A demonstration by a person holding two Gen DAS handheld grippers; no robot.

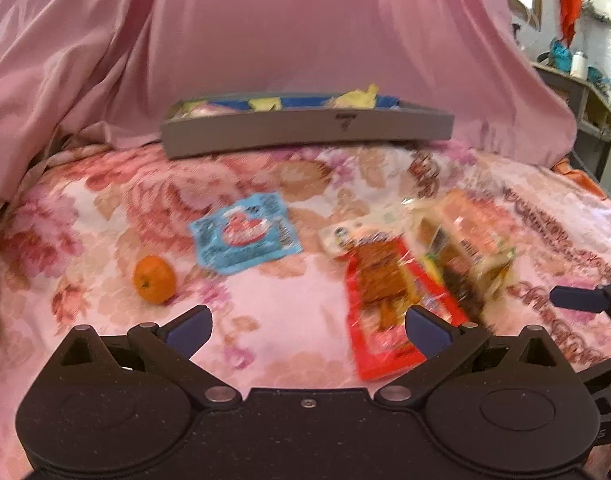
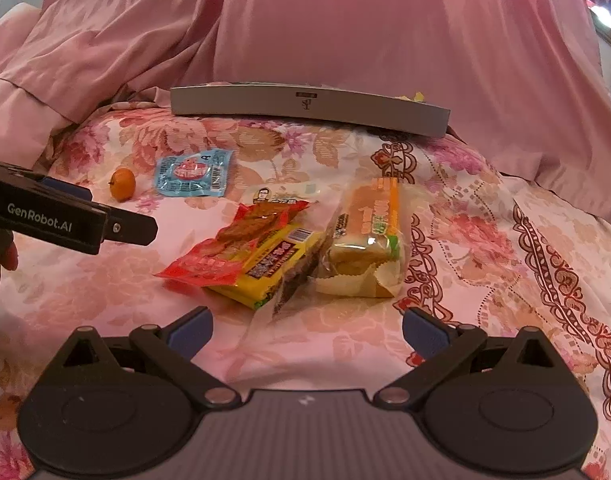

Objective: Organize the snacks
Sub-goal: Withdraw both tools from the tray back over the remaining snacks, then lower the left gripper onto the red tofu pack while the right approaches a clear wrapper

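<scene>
Bed covered with a floral pink bedspread (image 2: pixel 485 240); a plain pink quilt (image 2: pixel 385 40) is heaped up behind it. A shallow grey tray (image 1: pixel 305 130) sits at the far edge of the bedspread, straight ahead of both tools, and already holds yellow and blue wrapped items.

Left gripper (image 1: pixel 308 330): jaws spread wide, nothing between them, hovering over the cloth. Right gripper (image 2: pixel 307 330): the same, spread and empty.

Loose snacks, seen from the left tool: a small orange (image 1: pixel 154 279) ahead and to the left; a blue sachet (image 1: pixel 245 239) ahead, just left of centre; a red snack packet (image 1: pixel 389 312) close ahead on the right, with its near end beside the right fingertip. From the right tool, the red packet overlaps a yellow packet (image 2: pixel 273 272), a bagged bread loaf (image 2: pixel 365 236) lies just right of those two, and a pale packet (image 2: pixel 283 194) is partly tucked under the pile's far end.

Judgement: no item is held, so the step in hand is choosing and approaching the next snack. The left view is motion-blurred, so settle the tool before closing.

Method notes:
- Take the top item of the pile first, probably the red packet; pulling a lower one drags the rest.
- Pinch a sealed edge, not the flat middle; film slips.
- Grip the bread lightly; it likely crushes.
- The orange may roll on soft bedding; close across its widest part.
- The two tools are near each other; work one side each.
</scene>
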